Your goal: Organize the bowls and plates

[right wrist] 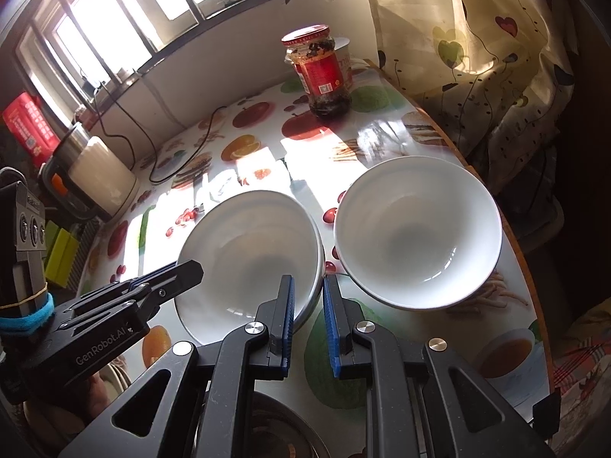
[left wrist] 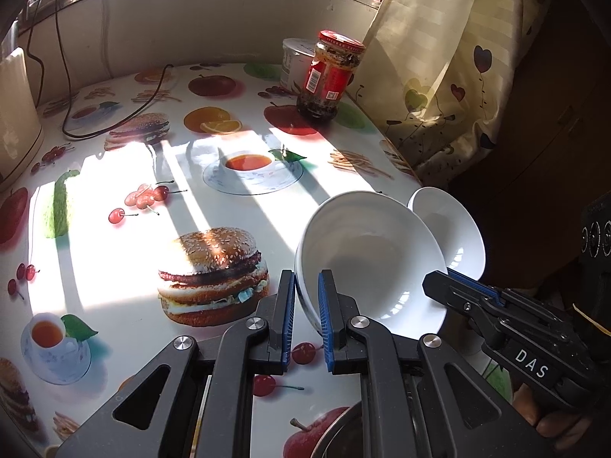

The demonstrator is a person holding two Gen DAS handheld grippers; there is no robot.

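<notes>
Both tongs pinch one white bowl: the left gripper (left wrist: 307, 315) clamps its near rim, the right gripper (right wrist: 308, 318) its opposite rim. The bowl (right wrist: 248, 252) hangs tilted over the table (left wrist: 114, 259), beside a second bowl (right wrist: 418, 236). Uneven pulls could slip the glazed rim free.

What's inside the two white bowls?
Nothing. Both are empty: the tilted bowl and the other bowl show only bare white insides.

Fruit-and-burger-print table (left wrist: 114, 267) with jar (left wrist: 330, 74), tub (left wrist: 296, 59), cable (left wrist: 114, 122), kettle (right wrist: 101, 175).
</notes>
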